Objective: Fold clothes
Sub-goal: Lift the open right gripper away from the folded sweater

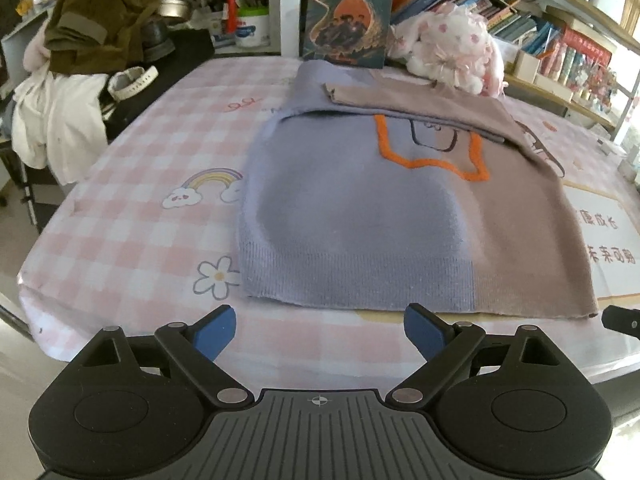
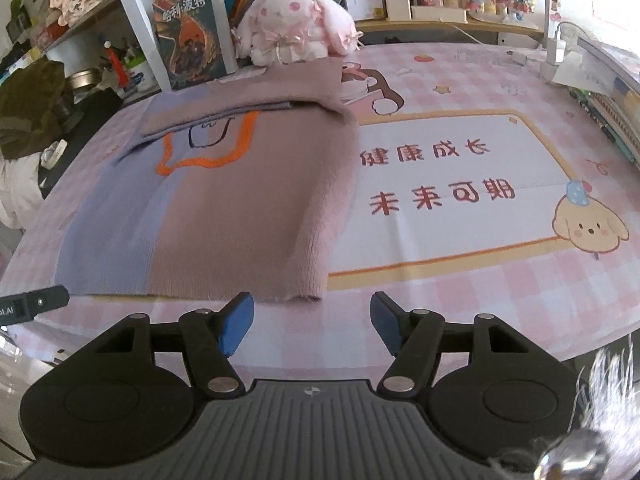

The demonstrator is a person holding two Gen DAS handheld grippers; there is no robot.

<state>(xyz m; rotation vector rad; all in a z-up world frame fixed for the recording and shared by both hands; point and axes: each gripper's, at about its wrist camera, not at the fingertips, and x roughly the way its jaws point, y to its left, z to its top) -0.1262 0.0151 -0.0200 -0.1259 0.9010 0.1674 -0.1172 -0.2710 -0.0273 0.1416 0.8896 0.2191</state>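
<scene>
A lilac and mauve knit sweater with an orange outline motif lies flat on the pink checked table, both sleeves folded across its upper part. It also shows in the right wrist view. My left gripper is open and empty, just in front of the ribbed hem. My right gripper is open and empty, in front of the sweater's near right corner. Neither touches the cloth.
A pink plush rabbit and an upright book stand at the table's far edge before bookshelves. A pile of olive and white clothes sits off the left edge. A printed panel with characters lies right of the sweater.
</scene>
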